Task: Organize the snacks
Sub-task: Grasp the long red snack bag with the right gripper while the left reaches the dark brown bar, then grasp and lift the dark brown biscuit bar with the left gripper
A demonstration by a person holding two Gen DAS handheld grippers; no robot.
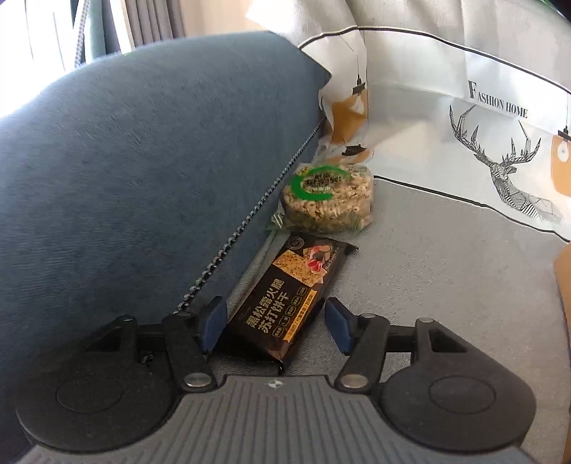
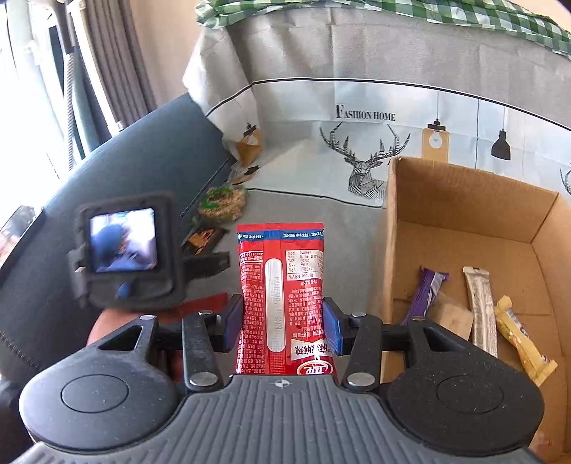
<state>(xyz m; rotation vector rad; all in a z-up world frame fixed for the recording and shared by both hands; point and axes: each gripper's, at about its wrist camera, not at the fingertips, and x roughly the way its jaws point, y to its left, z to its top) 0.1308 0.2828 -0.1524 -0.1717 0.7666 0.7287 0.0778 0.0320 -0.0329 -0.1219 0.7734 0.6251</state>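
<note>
In the left wrist view a black cracker packet lies on the grey sofa seat, its near end between the blue pads of my left gripper. The jaws stand open; the right pad is clear of the packet. A round rice-cake packet with a green ring lies just beyond it. My right gripper is shut on a red snack packet, which it holds upright above the seat. The cardboard box stands just to its right. The screen on the left gripper's back shows at the left.
A blue cushion presses against the snacks from the left. The deer-print sofa cover rises behind them. In the box lie a purple bar, a silver bar and a yellow bar. A green checked cloth tops the backrest.
</note>
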